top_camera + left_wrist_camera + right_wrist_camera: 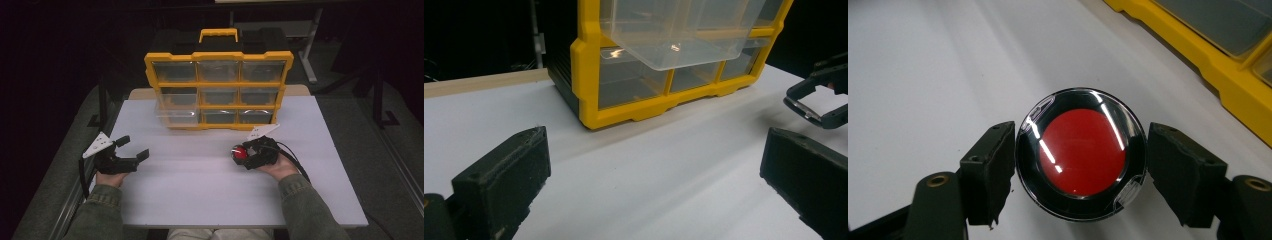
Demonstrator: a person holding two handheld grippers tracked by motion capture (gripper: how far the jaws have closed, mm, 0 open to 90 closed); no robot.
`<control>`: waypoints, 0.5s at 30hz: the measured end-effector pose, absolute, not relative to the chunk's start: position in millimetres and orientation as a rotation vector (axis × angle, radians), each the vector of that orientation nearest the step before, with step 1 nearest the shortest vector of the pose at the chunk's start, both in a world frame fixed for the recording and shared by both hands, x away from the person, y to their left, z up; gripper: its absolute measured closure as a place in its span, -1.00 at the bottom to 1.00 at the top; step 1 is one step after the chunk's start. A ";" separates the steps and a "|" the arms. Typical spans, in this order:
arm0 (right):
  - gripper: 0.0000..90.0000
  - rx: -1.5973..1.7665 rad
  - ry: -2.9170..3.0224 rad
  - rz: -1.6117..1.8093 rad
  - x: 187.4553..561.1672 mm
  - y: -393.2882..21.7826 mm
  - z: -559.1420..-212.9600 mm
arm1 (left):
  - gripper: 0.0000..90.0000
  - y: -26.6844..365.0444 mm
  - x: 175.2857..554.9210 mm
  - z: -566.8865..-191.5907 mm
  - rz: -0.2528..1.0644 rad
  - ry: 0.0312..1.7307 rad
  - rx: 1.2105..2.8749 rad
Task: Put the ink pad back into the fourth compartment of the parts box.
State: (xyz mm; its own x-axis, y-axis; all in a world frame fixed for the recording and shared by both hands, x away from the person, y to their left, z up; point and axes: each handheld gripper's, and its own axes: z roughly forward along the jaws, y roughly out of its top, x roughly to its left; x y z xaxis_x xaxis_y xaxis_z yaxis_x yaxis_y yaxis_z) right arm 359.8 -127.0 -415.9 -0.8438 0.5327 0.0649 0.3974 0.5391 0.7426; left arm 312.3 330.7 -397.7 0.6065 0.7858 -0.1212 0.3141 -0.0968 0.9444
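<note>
A round black case with a red centre and clear lid (1082,152) sits low over the white table between the pads of my right gripper (1080,160), which is shut on it; both pads touch its rim. From above, the case (239,152) shows at the tip of the right gripper (242,153), right of the table's middle. My left gripper (135,147) rests at the left, open, with nothing between its fingers (504,182). A yellow and black drawer cabinet (218,85) stands at the back, and its clear middle-left drawer (674,35) is pulled out.
The cabinet's other clear drawers (263,71) are pushed in and its yellow handle (218,34) is on top. The white table (200,195) has bare room in front of both grippers. My right gripper (819,100) also shows far right in the left gripper view.
</note>
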 end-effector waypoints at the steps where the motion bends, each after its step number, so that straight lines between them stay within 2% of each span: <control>1: -0.37 0.790 2.603 1.195 359.6 -127.3 -412.2 | -1.00 330.6 312.2 -397.6 0.509 0.918 1.680; 15: -0.37 0.740 2.590 1.231 365.7 -125.1 -374.9 | -1.00 330.3 312.1 -397.4 0.509 0.920 1.674</control>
State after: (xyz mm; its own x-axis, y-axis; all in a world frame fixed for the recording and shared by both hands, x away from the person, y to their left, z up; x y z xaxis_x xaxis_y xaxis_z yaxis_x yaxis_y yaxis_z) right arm 365.7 -125.1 -374.9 -0.8600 0.5079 0.0494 0.3589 0.5332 0.7661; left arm 312.1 330.3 -397.4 0.6056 0.7862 -0.1232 0.3128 -0.0928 0.9453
